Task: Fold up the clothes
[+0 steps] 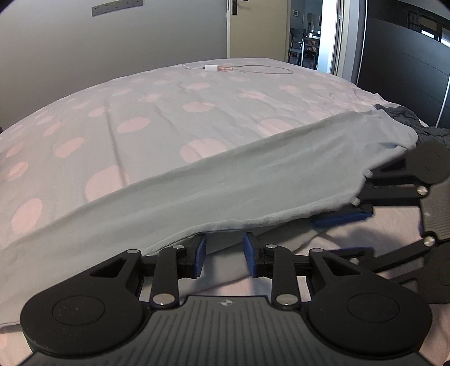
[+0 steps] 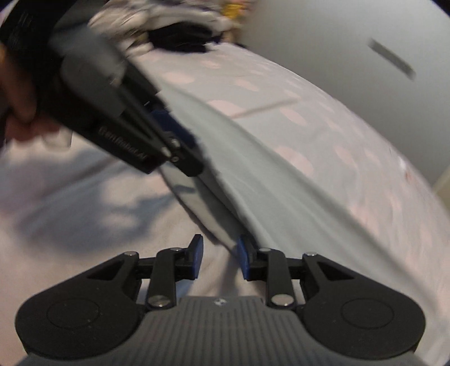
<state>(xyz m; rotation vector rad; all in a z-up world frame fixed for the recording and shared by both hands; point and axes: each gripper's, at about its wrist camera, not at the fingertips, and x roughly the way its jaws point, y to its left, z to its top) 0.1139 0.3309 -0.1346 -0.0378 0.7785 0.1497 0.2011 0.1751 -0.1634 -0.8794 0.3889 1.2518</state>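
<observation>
The garment (image 1: 225, 180) is a pale grey-green cloth that lies across the near part of the bed as a long band, running from the lower left of the left wrist view up to the right. Its near hem is raised off the bedsheet (image 1: 126, 112), with shadow beneath it.

The left gripper (image 1: 224, 254) sits at that hem. Its two blue pads (image 1: 200, 254) stand apart with a clear gap between them. The cloth edge drapes over the tip of the left-hand pad; the gap itself shows only sheet and shadow, so no grip is seen.

The right gripper (image 2: 216, 259) meets the same garment (image 2: 253, 169) at a folded edge. Its pads (image 2: 244, 259) are also apart. A fold of cloth runs down to the right-hand pad and appears to touch it; motion blur prevents confirming whether cloth lies between the pads. In the left wrist view the right gripper (image 1: 346, 233) enters from the right, its upper finger touching the cloth's end and its lower finger below, spread apart.

In the right wrist view the left gripper (image 2: 180, 146) appears at upper left, held by a hand (image 2: 17, 93), with its tip against the garment edge.

The bedsheet is pale lilac with pink spots. A white charger with cable (image 1: 213, 68) lies at the far side of the bed. A dark knitted cloth (image 1: 407, 121) lies just beyond the garment's right end. A blurred pile of clothes (image 2: 157, 25) sits at the far end in the right wrist view.
</observation>
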